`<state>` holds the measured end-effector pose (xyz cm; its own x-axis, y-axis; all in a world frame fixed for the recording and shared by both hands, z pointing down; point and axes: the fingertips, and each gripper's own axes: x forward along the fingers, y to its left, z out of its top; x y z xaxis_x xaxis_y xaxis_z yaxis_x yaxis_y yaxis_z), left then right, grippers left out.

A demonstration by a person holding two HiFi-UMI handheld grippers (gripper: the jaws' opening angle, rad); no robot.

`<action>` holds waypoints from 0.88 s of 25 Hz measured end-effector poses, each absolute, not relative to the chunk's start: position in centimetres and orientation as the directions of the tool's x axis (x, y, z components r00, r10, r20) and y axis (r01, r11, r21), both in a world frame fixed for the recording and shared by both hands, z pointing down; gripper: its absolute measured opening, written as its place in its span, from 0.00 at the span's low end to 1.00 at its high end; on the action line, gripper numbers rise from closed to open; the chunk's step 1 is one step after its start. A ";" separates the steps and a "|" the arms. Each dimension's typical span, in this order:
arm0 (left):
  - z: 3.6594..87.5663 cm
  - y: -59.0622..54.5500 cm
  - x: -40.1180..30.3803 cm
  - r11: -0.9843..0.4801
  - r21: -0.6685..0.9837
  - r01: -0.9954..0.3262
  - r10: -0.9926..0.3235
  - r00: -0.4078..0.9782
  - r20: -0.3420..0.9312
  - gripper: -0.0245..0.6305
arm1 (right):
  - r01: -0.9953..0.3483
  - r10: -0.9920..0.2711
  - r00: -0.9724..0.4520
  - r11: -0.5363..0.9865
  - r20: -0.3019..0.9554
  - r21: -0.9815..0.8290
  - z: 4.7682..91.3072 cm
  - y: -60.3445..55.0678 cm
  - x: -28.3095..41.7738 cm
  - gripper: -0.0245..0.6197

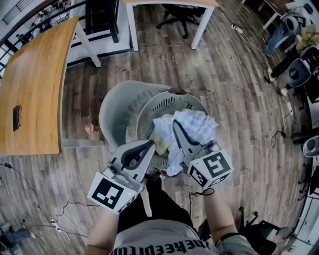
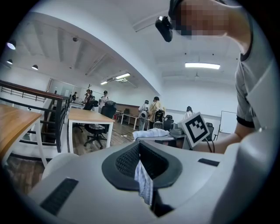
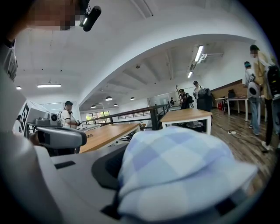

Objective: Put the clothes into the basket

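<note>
Closest to us, our left gripper [image 1: 149, 145] has its jaws pressed together on a thin hanging fold of the checked cloth [image 1: 197, 124]; in the left gripper view that fold [image 2: 143, 181] runs straight down through the pinch between the dark pads. Just beside it, our right gripper [image 1: 177, 128] is also clamped on the same pale blue and white fabric, which in the right gripper view bunches up over the jaws and covers most of them [image 3: 175, 166]. Between the two grippers the cloth is gathered in a loose heap, sitting at the near rim of the basket [image 1: 147, 119] and over its opening, with one tail hanging down outside the rim between our hands. A pale yellowish piece of fabric [image 1: 160, 143] shows inside the basket, just beside the left jaws. The round grey slotted basket rests on a grey chair [image 1: 117, 107]. Beyond lies wood-plank floor [image 1: 234, 89], a wooden table [image 1: 30, 84] off to the left, and farthest away a white table [image 1: 132, 25] with an office chair [image 1: 179, 15] under it.
</note>
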<state>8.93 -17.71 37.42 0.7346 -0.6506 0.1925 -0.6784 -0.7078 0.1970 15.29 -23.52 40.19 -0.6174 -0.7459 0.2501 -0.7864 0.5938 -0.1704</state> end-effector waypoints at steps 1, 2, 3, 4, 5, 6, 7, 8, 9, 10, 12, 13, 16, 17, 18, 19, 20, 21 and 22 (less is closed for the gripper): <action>37.7 -17.8 9.0 -0.706 0.199 -0.680 -0.651 0.733 0.197 0.06 | -0.786 -0.743 -0.618 0.593 0.257 -0.175 40.7 -23.6 15.3 0.09; 37.9 -17.8 9.0 -0.704 0.201 -0.681 -0.650 0.732 0.203 0.06 | -0.785 -0.740 -0.618 0.592 0.265 -0.179 41.2 -23.7 15.3 0.10; 38.1 -17.8 9.1 -0.703 0.205 -0.681 -0.648 0.732 0.210 0.06 | -0.785 -0.737 -0.619 0.591 0.273 -0.183 41.8 -23.9 15.3 0.10; 38.4 -17.9 9.1 -0.701 0.211 -0.681 -0.645 0.732 0.220 0.06 | -0.785 -0.734 -0.619 0.591 0.280 -0.187 42.4 -24.0 15.3 0.10; 38.7 -17.9 9.2 -0.699 0.219 -0.680 -0.640 0.733 0.231 0.06 | -0.785 -0.731 -0.619 0.590 0.288 -0.191 43.0 -24.2 15.3 0.10; 39.0 -18.0 9.3 -0.698 0.226 -0.680 -0.636 0.733 0.241 0.06 | -0.784 -0.727 -0.619 0.589 0.297 -0.195 43.6 -24.3 15.3 0.10; 39.3 -18.1 9.3 -0.696 0.230 -0.681 -0.634 0.732 0.248 0.06 | -0.783 -0.722 -0.621 0.589 0.306 -0.200 44.3 -24.4 15.3 0.10; 39.6 -18.2 9.3 -0.693 0.234 -0.682 -0.633 0.731 0.254 0.06 | -0.781 -0.716 -0.623 0.590 0.316 -0.205 45.0 -24.5 15.2 0.10; 39.9 -18.2 9.3 -0.690 0.239 -0.684 -0.633 0.729 0.260 0.06 | -0.780 -0.709 -0.624 0.589 0.328 -0.210 45.7 -24.5 15.2 0.10; 40.2 -18.3 9.3 -0.686 0.244 -0.685 -0.632 0.728 0.265 0.06 | -0.780 -0.703 -0.624 0.587 0.342 -0.216 46.4 -24.4 15.1 0.10; 40.8 -18.5 9.4 -0.683 0.254 -0.685 -0.628 0.728 0.275 0.06 | -0.781 -0.688 -0.622 0.581 0.374 -0.229 47.9 -24.3 15.0 0.10; 41.1 -18.5 9.5 -0.683 0.258 -0.684 -0.625 0.729 0.279 0.06 | -0.781 -0.679 -0.621 0.577 0.392 -0.237 48.7 -24.2 15.0 0.10; 42.1 -18.5 9.8 -0.682 0.265 -0.681 -0.616 0.731 0.295 0.06 | -0.781 -0.647 -0.619 0.569 0.445 -0.258 51.0 -23.7 15.1 0.10; 42.4 -18.5 9.8 -0.682 0.267 -0.681 -0.613 0.731 0.300 0.06 | -0.780 -0.636 -0.618 0.568 0.462 -0.262 51.8 -23.5 15.1 0.10; 42.8 -18.5 9.7 -0.682 0.270 -0.680 -0.610 0.732 0.304 0.06 | -0.780 -0.624 -0.616 0.566 0.480 -0.266 52.5 -23.4 15.0 0.10; 43.0 -18.5 9.6 -0.680 0.274 -0.680 -0.608 0.732 0.307 0.06 | -0.781 -0.611 -0.614 0.565 0.500 -0.269 53.3 -23.2 15.0 0.10; 43.3 -18.5 9.5 -0.678 0.279 -0.680 -0.606 0.732 0.310 0.06 | -0.781 -0.598 -0.611 0.563 0.519 -0.271 53.9 -22.9 14.9 0.10; 43.5 -18.5 9.4 -0.676 0.283 -0.680 -0.605 0.732 0.314 0.06 | -0.782 -0.586 -0.606 0.561 0.538 -0.271 54.5 -22.7 14.8 0.10; 43.7 -18.6 9.2 -0.674 0.287 -0.681 -0.604 0.731 0.317 0.06 | -0.784 -0.576 -0.601 0.558 0.554 -0.270 55.0 -22.5 14.7 0.10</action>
